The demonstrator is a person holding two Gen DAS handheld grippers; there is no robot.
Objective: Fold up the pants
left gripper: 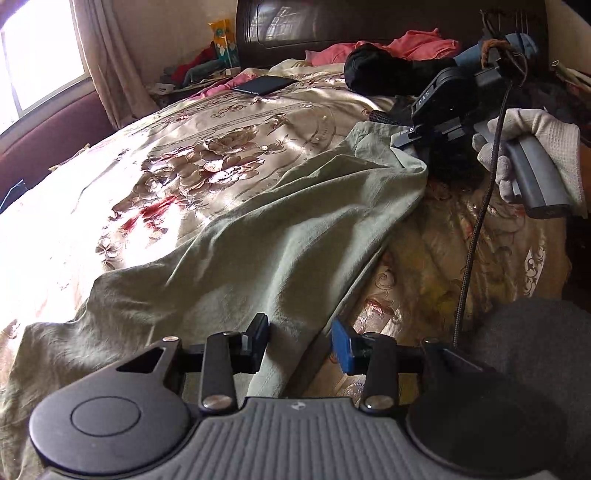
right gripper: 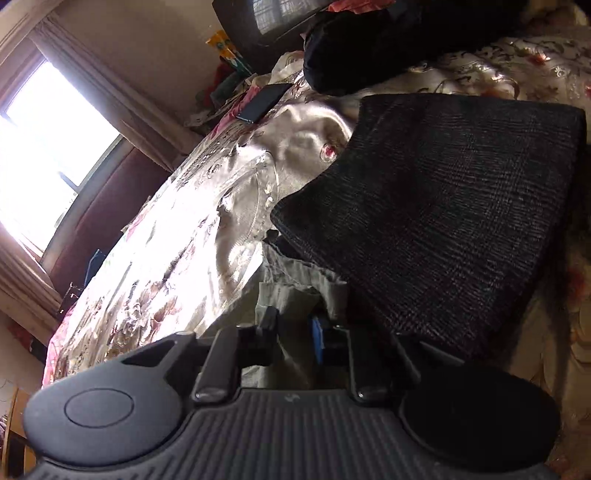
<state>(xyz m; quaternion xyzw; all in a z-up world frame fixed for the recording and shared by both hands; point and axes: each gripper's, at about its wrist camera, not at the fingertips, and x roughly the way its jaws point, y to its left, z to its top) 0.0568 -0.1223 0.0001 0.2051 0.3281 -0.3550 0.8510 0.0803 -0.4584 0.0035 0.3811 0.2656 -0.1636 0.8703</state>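
Left gripper: jaws part-open, pale green cotton pants lie under and between them, pads not pressing on the fabric

Pants spread rumpled along the shiny cream floral bedspread, running from the left gripper up toward the right gripper, one long edge draping near the bed's side

Right gripper: held in a white knit-gloved hand, black braided cable hanging from it. In its own wrist view jaws are narrow, nearly closed, a bunch of the green pants between the pads; looks pinched on that end of the fabric

Just beside that end: dark checked folded woven garment, lying flat on the bedspread, touching or overlapping the pants' end, can't tell which

Further back: black bundled fabric, flat dark phone-like slab on the bedspread, pink crumpled clothes against the dark wooden headboard

Far left: bright window with beige curtain
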